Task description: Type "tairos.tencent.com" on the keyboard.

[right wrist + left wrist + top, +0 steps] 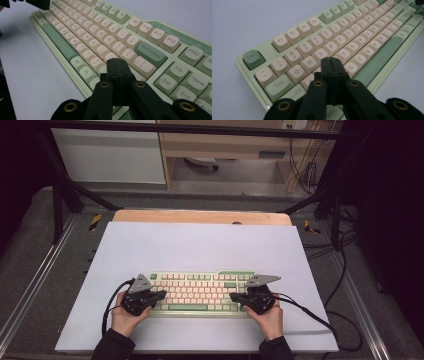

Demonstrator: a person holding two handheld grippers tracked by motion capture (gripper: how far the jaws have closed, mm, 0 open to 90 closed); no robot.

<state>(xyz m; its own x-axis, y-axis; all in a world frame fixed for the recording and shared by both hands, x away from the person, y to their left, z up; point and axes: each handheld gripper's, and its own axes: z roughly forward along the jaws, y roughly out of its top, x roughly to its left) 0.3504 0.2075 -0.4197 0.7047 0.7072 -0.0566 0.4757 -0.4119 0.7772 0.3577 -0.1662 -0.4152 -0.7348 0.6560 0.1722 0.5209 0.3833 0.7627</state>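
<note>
A pale green keyboard with cream and green keys lies on the white table sheet, near its front edge. My left gripper hovers over the keyboard's left end, jaws pressed together with nothing between them; in the left gripper view its tips sit just above the letter keys near the S and D area of the keyboard. My right gripper is over the right end, also shut and empty; in the right gripper view its tips hang over the keys near Enter and Shift on the keyboard.
The white sheet covers a wooden tabletop inside a black frame. Cables trail from both grippers across the sheet's sides. Behind the table stand a cabinet and a wooden shelf. Bare sheet stretches beyond the keyboard.
</note>
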